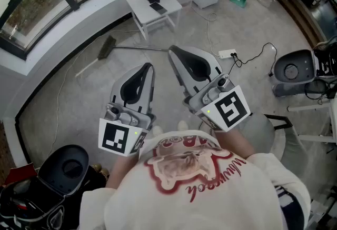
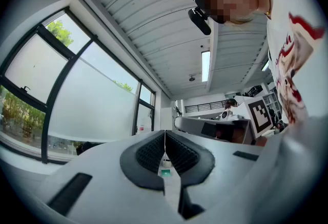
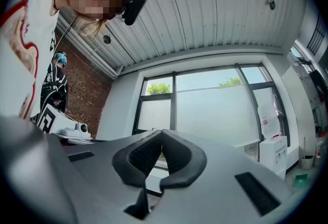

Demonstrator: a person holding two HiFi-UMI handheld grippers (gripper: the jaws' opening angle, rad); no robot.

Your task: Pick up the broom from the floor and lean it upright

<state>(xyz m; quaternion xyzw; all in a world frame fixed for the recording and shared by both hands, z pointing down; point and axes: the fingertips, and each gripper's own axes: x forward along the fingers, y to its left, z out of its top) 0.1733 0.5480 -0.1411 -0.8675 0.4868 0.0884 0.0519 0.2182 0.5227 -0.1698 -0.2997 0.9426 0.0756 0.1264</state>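
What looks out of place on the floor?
The broom lies flat on the floor beside the white stool instead of standing. A power strip and black cable sprawl loose nearby.

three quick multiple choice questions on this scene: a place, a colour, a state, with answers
1. Where is the broom? A lying on the floor B leaning on a wall C standing in a corner
2. What colour is the small table beyond it? A red B white C black
3. How are the left tongs and right tongs? A wide open B gripping the broom C shut, empty
Answers: 1 A, it lies flat ahead; 2 B, white top and legs; 3 C, pads together, nothing between.
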